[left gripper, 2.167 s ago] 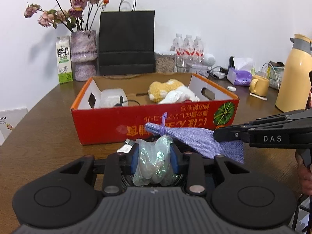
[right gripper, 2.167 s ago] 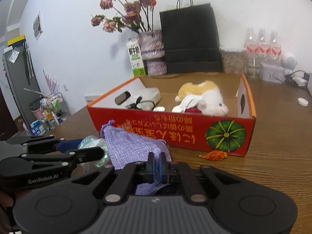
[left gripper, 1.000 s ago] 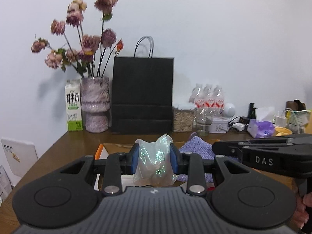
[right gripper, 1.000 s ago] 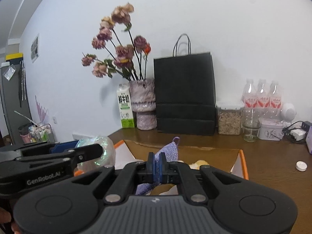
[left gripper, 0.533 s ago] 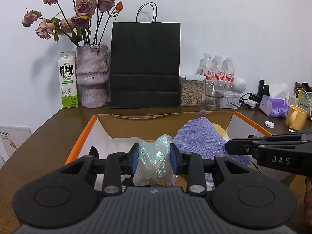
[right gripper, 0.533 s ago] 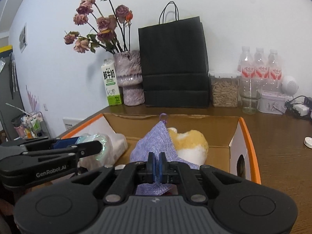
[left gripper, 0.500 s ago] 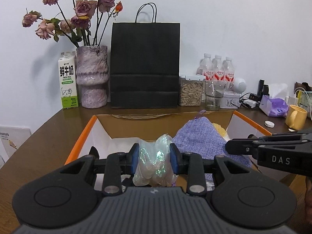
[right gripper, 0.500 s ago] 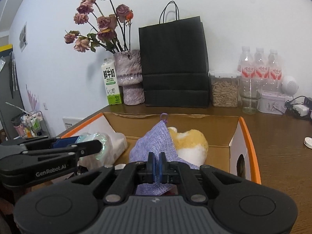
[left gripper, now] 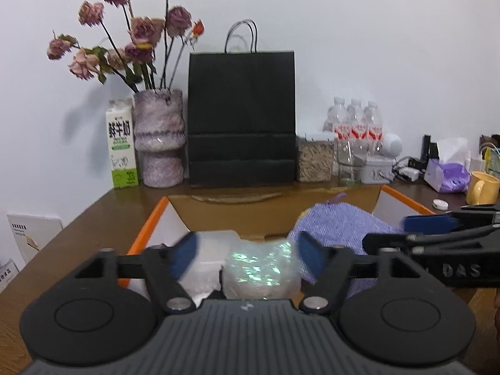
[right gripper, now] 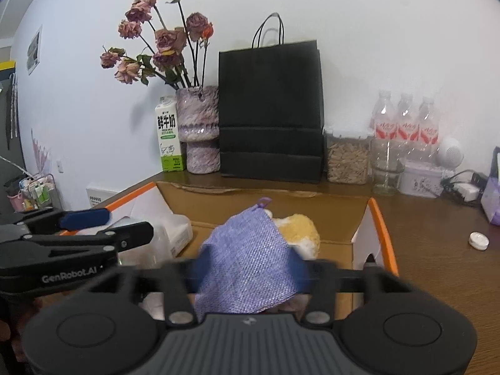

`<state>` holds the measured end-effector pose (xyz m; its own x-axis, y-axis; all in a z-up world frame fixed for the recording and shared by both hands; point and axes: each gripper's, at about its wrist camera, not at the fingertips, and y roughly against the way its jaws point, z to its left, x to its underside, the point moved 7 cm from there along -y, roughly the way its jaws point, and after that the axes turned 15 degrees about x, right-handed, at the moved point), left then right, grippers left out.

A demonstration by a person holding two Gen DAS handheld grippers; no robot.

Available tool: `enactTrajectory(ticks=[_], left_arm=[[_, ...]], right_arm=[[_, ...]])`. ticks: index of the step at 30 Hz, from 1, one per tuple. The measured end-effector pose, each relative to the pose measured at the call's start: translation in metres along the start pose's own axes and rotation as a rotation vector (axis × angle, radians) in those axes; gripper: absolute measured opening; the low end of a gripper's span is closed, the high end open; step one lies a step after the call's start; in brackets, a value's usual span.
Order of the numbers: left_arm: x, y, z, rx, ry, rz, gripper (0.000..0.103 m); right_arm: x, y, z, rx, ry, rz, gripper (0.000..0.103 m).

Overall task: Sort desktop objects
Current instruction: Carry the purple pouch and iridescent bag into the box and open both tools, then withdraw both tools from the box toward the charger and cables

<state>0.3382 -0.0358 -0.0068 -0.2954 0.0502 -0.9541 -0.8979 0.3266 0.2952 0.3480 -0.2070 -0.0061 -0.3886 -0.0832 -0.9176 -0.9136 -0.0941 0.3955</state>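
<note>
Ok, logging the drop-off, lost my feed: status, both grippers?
Left gripper opening, iridescent bag between pads, released. Right gripper opening, purple pouch loose between pads. Both over the orange box. Nothing blocking.

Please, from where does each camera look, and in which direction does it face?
Left wrist: on the left tongs, opening over the iridescent bag, facing the box and black bag; right tongs at right.
Right wrist: on the right tongs, opening over the purple pouch, facing likewise; left tongs at left.
Shared: box, pouch, black bag, vase.
</note>
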Motion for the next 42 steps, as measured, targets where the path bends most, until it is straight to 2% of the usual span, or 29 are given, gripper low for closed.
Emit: enactTrajectory(ticks=[2, 3, 7, 23, 33, 42], left_arm=[[-0.003, 0.005, 0.004, -0.060, -0.004, -0.033, 0.101], [-0.004, 0.007, 0.004, -0.077, -0.003, -0.050, 0.103], [-0.006, 0.010, 0.005, -0.076, 0.000, -0.072, 0.103], [-0.005, 0.013, 0.002, -0.091, -0.021, -0.083, 0.103], [-0.025, 0.036, -0.004, -0.090, -0.031, -0.153, 0.103], [-0.023, 0.069, 0.001, -0.076, 0.001, -0.097, 0.103]], right_arm=[[-0.003, 0.006, -0.002, 0.033, 0.005, -0.039, 0.099], [-0.004, 0.009, -0.003, 0.045, 0.008, -0.063, 0.103], [-0.006, 0.015, -0.005, 0.027, 0.000, -0.082, 0.103], [-0.003, 0.016, -0.006, 0.052, 0.014, -0.090, 0.103], [-0.017, 0.040, -0.006, 0.034, 0.005, -0.135, 0.103], [-0.013, 0.082, -0.017, 0.054, 0.049, -0.130, 0.103]])
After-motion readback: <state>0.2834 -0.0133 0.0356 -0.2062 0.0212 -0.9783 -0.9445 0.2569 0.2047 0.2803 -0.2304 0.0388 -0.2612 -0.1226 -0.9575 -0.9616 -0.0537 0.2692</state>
